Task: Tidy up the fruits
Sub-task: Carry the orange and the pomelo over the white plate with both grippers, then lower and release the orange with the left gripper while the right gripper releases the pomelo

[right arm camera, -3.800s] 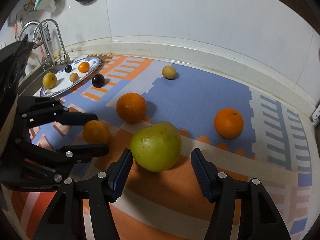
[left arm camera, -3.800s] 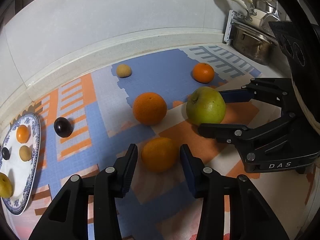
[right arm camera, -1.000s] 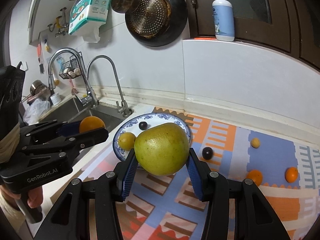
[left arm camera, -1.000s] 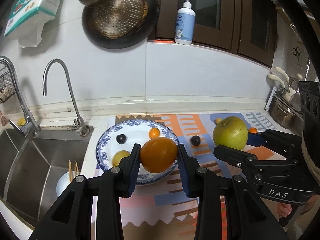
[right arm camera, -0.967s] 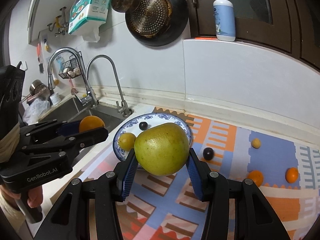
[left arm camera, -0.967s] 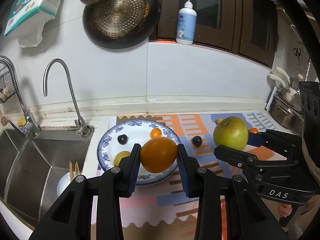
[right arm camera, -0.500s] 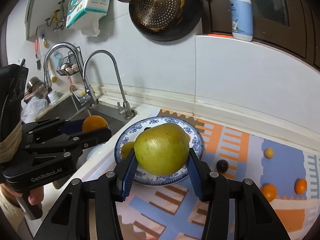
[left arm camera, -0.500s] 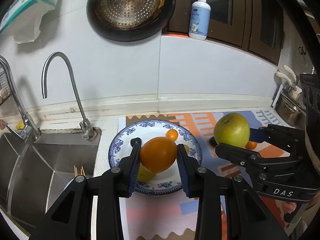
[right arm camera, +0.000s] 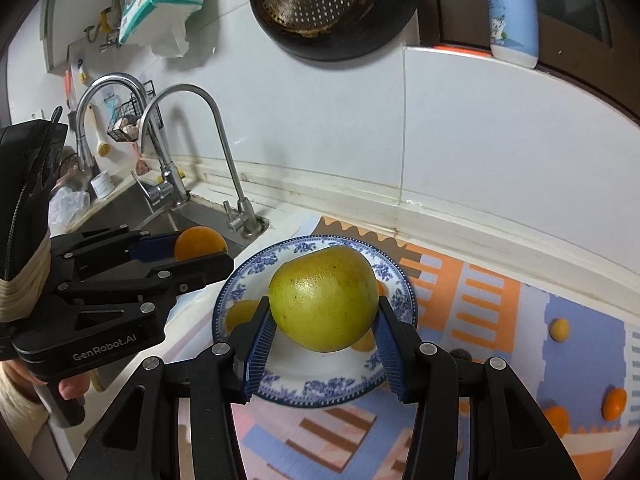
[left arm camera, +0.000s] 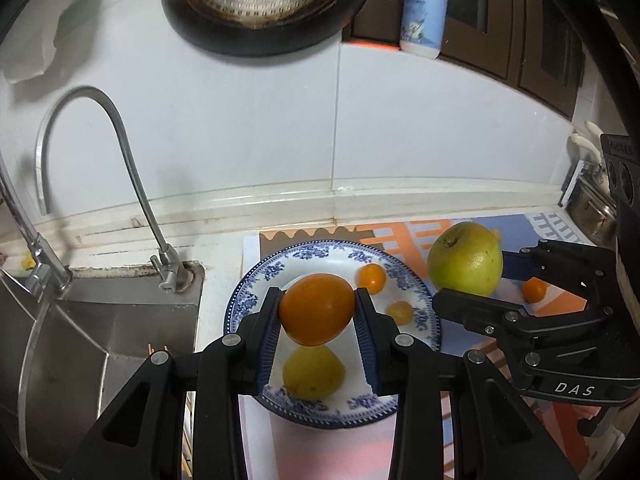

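— Left gripper (left arm camera: pixel 317 320)?
— Clamped on an orange (left arm camera: pixel 317 309), held above the blue-rimmed plate (left arm camera: pixel 248 300), over a yellow fruit (left arm camera: pixel 314 372).
— Right gripper (right arm camera: pixel 324 332)?
— Pinching a green apple (right arm camera: pixel 323 298) over the same plate, beside the sink (left arm camera: pixel 80 320). More oranges (right arm camera: pixel 614 403) on the patterned mat (right arm camera: pixel 492 304).

Both handheld grippers hang in the air side by side, fingers pointing away from the person. The left gripper (left arm camera: pixel 317 314) has its two black fingers, lined with ribbed blue pads (left arm camera: pixel 267 334), closed against the sides of an orange (left arm camera: pixel 317 309). To its right, the right gripper (right arm camera: pixel 323 330) clamps a large green fruit (right arm camera: pixel 323 298) between its own blue pads (right arm camera: pixel 260 340). In the right wrist view, the person's left hand (right arm camera: pixel 70 387) grips the left gripper's handle low at the near left.
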`<state>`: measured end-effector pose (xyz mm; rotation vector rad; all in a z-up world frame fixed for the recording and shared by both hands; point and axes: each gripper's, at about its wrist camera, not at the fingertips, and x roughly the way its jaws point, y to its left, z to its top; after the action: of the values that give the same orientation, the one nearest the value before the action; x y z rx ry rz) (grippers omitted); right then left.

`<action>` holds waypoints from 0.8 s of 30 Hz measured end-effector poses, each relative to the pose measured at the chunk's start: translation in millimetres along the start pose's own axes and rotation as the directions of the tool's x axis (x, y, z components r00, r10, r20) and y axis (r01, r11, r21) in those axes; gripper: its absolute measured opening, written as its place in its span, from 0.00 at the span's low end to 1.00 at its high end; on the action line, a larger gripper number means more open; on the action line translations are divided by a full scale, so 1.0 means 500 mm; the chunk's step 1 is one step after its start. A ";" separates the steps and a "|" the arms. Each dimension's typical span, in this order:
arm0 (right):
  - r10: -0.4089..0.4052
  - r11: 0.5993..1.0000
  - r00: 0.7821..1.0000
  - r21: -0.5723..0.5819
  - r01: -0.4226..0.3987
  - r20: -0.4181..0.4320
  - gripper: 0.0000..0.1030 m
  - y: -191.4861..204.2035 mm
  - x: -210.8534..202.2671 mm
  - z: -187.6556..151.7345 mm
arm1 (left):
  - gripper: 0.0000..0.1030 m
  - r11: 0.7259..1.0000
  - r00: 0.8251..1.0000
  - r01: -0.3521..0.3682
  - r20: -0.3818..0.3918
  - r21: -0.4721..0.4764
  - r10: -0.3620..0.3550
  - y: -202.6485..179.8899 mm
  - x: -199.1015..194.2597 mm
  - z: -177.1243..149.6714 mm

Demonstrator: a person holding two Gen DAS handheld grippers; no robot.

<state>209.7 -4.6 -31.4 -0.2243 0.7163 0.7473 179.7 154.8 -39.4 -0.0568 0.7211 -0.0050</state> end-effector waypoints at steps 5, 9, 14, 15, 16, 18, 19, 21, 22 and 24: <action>0.010 1.000 0.999 0.006 -0.009 -0.034 0.48 -0.015 0.052 0.006 | 0.34 1.000 0.999 -0.007 -0.049 -0.001 0.007 0.020 0.053 -0.001; 0.021 1.000 0.998 0.008 -0.020 -0.067 0.48 -0.021 0.098 0.008 | 0.34 1.000 0.996 -0.010 -0.093 0.004 0.010 0.038 0.088 -0.007; 0.027 1.000 0.994 -0.001 -0.027 -0.105 0.48 -0.020 0.143 0.005 | 0.34 1.000 0.989 -0.006 -0.146 0.017 0.009 0.055 0.123 -0.016; 0.028 1.000 0.993 -0.002 -0.028 -0.112 0.48 -0.020 0.150 0.005 | 0.34 1.000 0.988 -0.001 -0.157 0.016 0.004 0.058 0.129 -0.018; 0.031 0.999 0.992 -0.005 -0.031 -0.123 0.48 -0.019 0.160 0.004 | 0.34 1.000 0.986 0.004 -0.168 0.015 -0.001 0.061 0.136 -0.020; 0.032 0.999 0.990 -0.009 -0.034 -0.139 0.48 -0.019 0.175 0.003 | 0.34 1.000 0.982 0.014 -0.186 0.014 -0.011 0.065 0.146 -0.022; 0.034 0.999 0.988 -0.009 -0.036 -0.148 0.48 -0.019 0.184 0.003 | 0.34 1.000 0.980 0.023 -0.198 0.015 -0.019 0.067 0.152 -0.023; 0.036 0.999 0.986 -0.008 -0.038 -0.162 0.48 -0.019 0.196 0.002 | 0.34 0.999 0.973 0.039 -0.228 0.019 -0.034 0.070 0.166 -0.027; 0.037 0.999 0.985 -0.008 -0.039 -0.169 0.48 -0.020 0.202 0.001 | 0.34 0.999 0.970 0.045 -0.239 0.021 -0.039 0.071 0.173 -0.029; 0.033 0.999 0.983 -0.011 -0.036 -0.179 0.48 -0.020 0.212 0.000 | 0.34 0.998 0.964 0.054 -0.261 0.029 -0.045 0.070 0.183 -0.032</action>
<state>270.9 45.7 -102.5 -0.2953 0.8872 0.7720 237.4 186.9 -113.7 -0.0401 0.9826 -0.0748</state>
